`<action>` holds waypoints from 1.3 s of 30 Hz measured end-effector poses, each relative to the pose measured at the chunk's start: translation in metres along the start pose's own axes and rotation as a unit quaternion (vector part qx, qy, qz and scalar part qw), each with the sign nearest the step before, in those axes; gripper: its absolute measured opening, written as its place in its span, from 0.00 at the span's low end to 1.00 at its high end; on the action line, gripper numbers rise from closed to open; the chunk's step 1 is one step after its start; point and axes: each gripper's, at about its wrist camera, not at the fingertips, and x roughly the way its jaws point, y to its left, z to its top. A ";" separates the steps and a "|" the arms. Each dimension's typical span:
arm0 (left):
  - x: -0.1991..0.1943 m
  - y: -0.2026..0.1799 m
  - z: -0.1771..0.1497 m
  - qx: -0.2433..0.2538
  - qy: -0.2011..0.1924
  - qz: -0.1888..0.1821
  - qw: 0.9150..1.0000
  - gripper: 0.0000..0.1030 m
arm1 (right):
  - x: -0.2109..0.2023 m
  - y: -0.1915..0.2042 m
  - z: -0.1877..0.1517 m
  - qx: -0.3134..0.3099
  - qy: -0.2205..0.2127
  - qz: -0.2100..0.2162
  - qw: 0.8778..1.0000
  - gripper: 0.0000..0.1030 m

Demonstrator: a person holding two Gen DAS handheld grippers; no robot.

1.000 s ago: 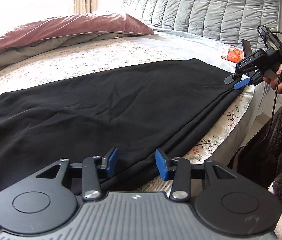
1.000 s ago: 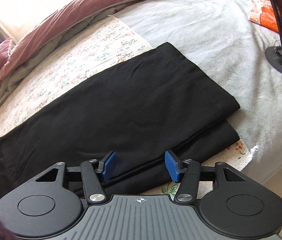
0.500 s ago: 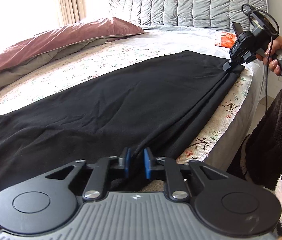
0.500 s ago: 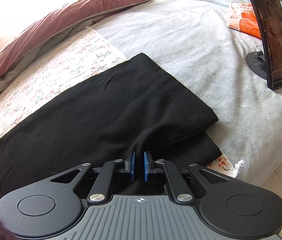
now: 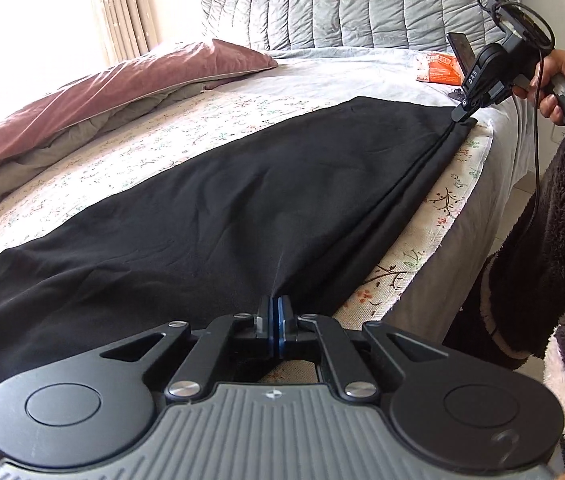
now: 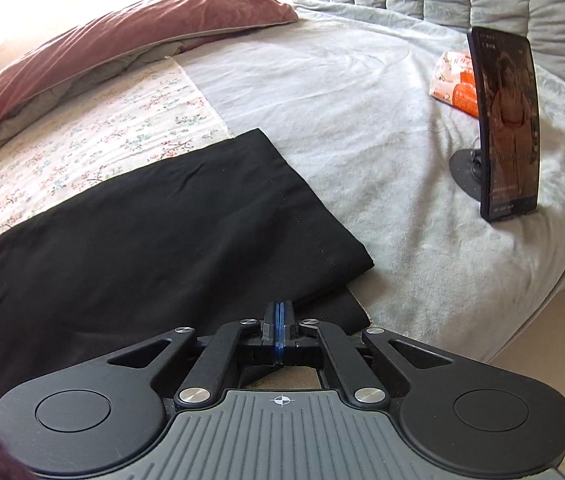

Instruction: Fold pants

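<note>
The right gripper (image 5: pixel 463 115) carries the letters "DAS" on its black body; print on the orange packet (image 6: pixel 456 84) is unreadable.

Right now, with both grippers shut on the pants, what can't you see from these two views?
- Waistband end of the black pants: cut off by the left wrist view's left edge.
- Cloth inside the left gripper and right gripper: hidden by closed fingers.
- Phone text: too small.
- Orange packet: partly behind the phone.

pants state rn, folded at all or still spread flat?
Folded once lengthwise: the black pants lie full length on the bed, and two hem layers stack, offset, at the leg end. No crosswise fold yet.
</note>
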 end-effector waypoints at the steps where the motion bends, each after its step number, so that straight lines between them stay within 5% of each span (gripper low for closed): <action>1: 0.001 0.000 0.000 -0.001 0.001 0.001 1.000 0.11 | -0.001 -0.004 0.001 0.012 0.001 0.014 1.000 0.07; 6: 0.001 0.000 0.003 -0.009 0.002 0.003 1.000 0.11 | 0.001 -0.012 0.005 0.063 0.014 0.052 0.997 0.31; 14: 0.004 -0.001 0.002 -0.010 0.006 0.004 1.000 0.11 | 0.024 -0.008 0.008 0.054 0.027 0.023 0.998 0.32; 17: 0.003 -0.001 0.003 -0.013 0.004 0.006 1.000 0.11 | 0.030 -0.001 0.010 0.036 0.020 0.010 0.999 0.27; 18: 0.002 -0.002 0.003 -0.013 0.002 0.007 1.000 0.11 | 0.030 0.002 0.010 0.023 0.015 0.002 1.000 0.13; 20: -0.002 -0.003 0.004 -0.007 -0.006 0.012 1.000 0.10 | 0.029 0.005 0.011 0.010 0.009 -0.002 1.000 0.03; 25: -0.015 -0.002 0.010 -0.007 -0.013 0.003 1.000 0.10 | 0.010 0.006 0.012 -0.004 -0.010 -0.007 1.000 0.02; 31: 0.001 -0.008 -0.001 0.006 0.030 -0.025 0.999 0.13 | 0.015 -0.003 0.003 -0.002 0.028 -0.015 0.999 0.05; 34: -0.008 -0.003 0.002 -0.018 0.012 -0.028 0.999 0.41 | 0.006 -0.020 0.005 0.049 0.024 0.017 0.998 0.17; 35: -0.011 -0.001 0.003 -0.027 0.003 -0.029 0.999 0.57 | 0.000 -0.024 0.006 0.058 0.021 0.026 0.998 0.25; 36: -0.013 0.001 0.005 -0.035 -0.006 -0.029 0.999 0.62 | -0.003 -0.027 0.007 0.061 0.019 0.027 0.998 0.34; 39: -0.013 0.009 0.011 -0.060 -0.023 -0.027 0.998 0.63 | -0.008 -0.032 0.008 0.064 0.022 0.026 0.997 0.39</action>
